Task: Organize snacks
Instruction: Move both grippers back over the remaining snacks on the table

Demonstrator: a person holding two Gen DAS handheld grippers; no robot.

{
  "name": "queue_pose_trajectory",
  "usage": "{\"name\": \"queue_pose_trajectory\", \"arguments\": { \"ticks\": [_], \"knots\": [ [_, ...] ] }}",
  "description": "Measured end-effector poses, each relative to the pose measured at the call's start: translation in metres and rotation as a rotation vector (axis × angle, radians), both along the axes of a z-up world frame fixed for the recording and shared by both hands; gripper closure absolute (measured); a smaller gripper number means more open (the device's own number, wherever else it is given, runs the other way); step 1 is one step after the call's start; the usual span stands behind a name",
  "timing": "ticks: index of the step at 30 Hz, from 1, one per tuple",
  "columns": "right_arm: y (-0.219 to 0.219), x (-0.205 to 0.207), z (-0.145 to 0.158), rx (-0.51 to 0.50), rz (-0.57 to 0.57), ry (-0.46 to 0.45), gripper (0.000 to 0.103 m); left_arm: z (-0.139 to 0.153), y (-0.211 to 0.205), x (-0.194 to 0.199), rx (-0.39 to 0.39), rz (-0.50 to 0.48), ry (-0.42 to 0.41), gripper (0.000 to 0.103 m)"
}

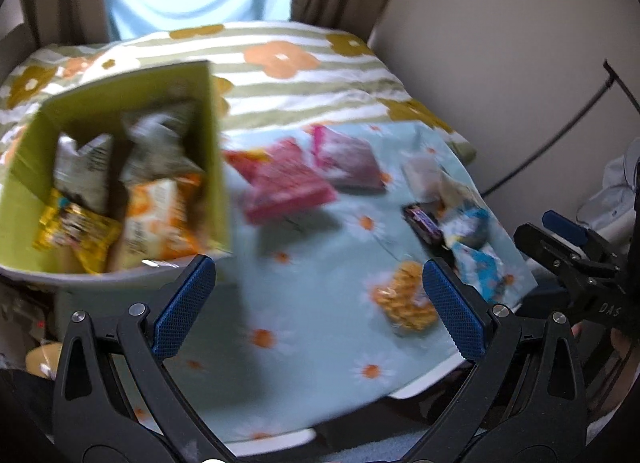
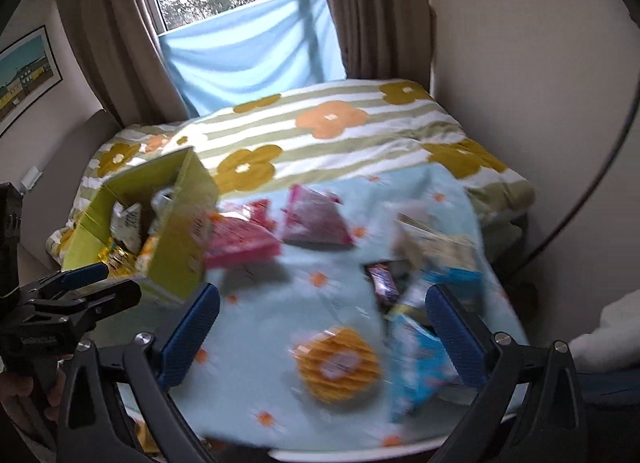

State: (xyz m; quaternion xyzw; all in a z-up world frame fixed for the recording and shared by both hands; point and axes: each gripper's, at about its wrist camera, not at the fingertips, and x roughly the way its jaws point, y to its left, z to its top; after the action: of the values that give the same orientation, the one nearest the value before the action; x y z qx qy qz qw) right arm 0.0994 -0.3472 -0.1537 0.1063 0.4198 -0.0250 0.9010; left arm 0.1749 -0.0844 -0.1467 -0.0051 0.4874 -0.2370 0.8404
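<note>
Both tools stand wide open with nothing between their blue pads: the left tool (image 1: 318, 303) and the right tool (image 2: 322, 327) hover over the near edge of the daisy-print cloth (image 1: 304, 303). A green box (image 1: 120, 103) at the left holds several snack packets (image 1: 156, 219). Loose on the cloth lie two pink packs (image 1: 288, 183) at centre, a round waffle (image 2: 338, 363) nearer, and blue packets (image 2: 416, 367) to the right. Motion blur hides the labels.
</note>
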Motion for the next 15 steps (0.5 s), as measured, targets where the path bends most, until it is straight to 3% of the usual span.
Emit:
{"name": "queue_pose_trajectory", "arguments": {
  "ticks": [6, 15],
  "knots": [
    [-0.052, -0.025, -0.025, 0.002, 0.008, 0.057, 0.0, -0.033, -0.063, -0.031, 0.045, -0.068, 0.038, 0.001],
    [-0.093, -0.039, -0.066, 0.07, 0.019, 0.133, 0.0, -0.076, -0.13, -0.053, 0.187, -0.261, 0.054, 0.0]
  ]
}}
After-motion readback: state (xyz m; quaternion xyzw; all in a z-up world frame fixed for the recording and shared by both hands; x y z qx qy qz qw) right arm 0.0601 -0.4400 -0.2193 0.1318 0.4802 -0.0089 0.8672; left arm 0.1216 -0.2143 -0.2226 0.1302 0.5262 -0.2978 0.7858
